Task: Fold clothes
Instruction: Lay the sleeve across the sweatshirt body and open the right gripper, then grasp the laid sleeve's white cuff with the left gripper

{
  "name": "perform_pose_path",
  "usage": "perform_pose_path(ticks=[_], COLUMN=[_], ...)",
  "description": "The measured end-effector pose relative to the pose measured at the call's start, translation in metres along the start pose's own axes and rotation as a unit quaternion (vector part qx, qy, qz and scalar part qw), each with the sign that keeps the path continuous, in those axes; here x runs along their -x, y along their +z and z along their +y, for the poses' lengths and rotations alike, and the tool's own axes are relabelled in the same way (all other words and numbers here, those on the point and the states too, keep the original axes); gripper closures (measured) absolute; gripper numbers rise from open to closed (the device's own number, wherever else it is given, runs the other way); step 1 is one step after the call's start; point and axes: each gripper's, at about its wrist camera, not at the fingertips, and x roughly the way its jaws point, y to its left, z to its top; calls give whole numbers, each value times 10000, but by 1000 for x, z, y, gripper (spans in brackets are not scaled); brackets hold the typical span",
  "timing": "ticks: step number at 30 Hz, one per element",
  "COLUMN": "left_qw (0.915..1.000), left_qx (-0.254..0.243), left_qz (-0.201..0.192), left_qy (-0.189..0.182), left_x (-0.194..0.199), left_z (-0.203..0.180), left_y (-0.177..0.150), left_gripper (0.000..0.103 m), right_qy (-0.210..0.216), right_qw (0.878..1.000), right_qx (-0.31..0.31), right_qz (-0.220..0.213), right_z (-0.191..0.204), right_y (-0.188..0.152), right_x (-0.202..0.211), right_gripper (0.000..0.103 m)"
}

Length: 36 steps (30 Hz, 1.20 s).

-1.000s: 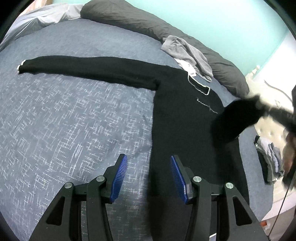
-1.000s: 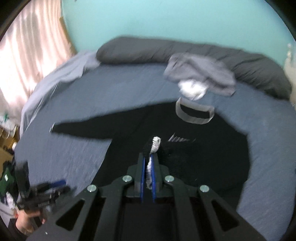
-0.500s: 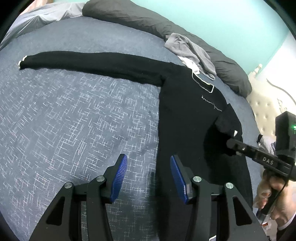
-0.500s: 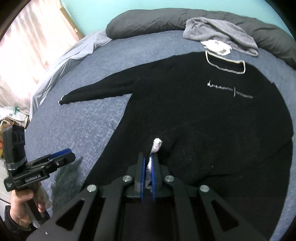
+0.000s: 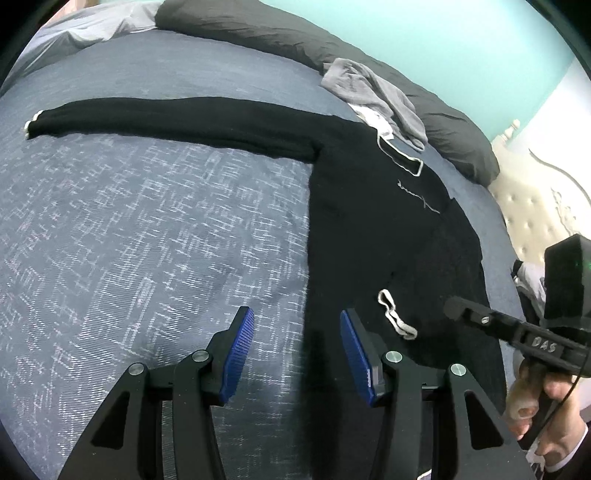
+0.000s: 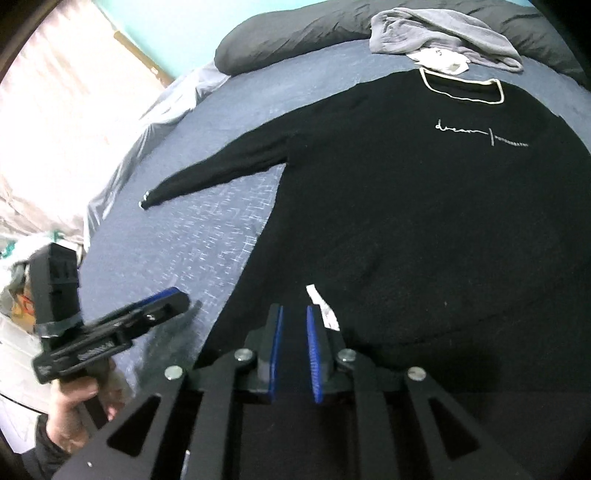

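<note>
A black sweater (image 5: 369, 221) with a white-trimmed collar lies flat on the blue bed cover (image 5: 147, 240). One sleeve (image 5: 166, 118) stretches out to the left. The other sleeve is folded across the body, and its white cuff (image 5: 393, 314) rests on the black cloth. My left gripper (image 5: 297, 332) hovers open over the sweater's near left edge, with nothing between its blue pads. My right gripper (image 6: 293, 317) is low over the body with its jaws opening, a narrow gap between the pads. The cuff (image 6: 323, 306) lies free just right of them.
A grey garment (image 5: 373, 92) over a white one lies past the collar, against a long dark grey pillow (image 5: 258, 29). A pale sheet (image 6: 147, 122) hangs off the bed's left side. A cream tufted headboard (image 5: 532, 214) and a clothes heap stand at the right.
My right gripper came down with the white cuff pinched in it, laid the sleeve across the sweater's body and parted its pads off the cuff. The left gripper stayed put.
</note>
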Motion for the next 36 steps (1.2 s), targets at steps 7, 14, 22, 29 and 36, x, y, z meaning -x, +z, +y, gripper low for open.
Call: perform_pose_path(ticks=[7,14,22,29,36], left_qw=[9990,9966,9939,9912,9908], left_qx=[-315,-669,-869,-1050,-1035], left_qz=[130,324,608,720,770], left_qy=[-293,-361,-308,-361,-410], left_x=[-17,-50,-81,-94,-102], left_z=[-29,-63,-81,-90,-86], left_y=[5,13,11,9,8], left_gripper=[50,51,51,65,94], right_qy=[-205,-449,-257,-164,-93], right_qw=[9989,9958,9931,9898,9889], right_qx=[-313,-600,-847,-1152,-1207], right_qz=[-270,-531,-764,-820,-865], right_z=[-38,-86,-121,-140,-145], right_y=[-6,-27,-58,-71,-73], right_x=[32,57,68,63,62], right_gripper=[88,86,85,84,84])
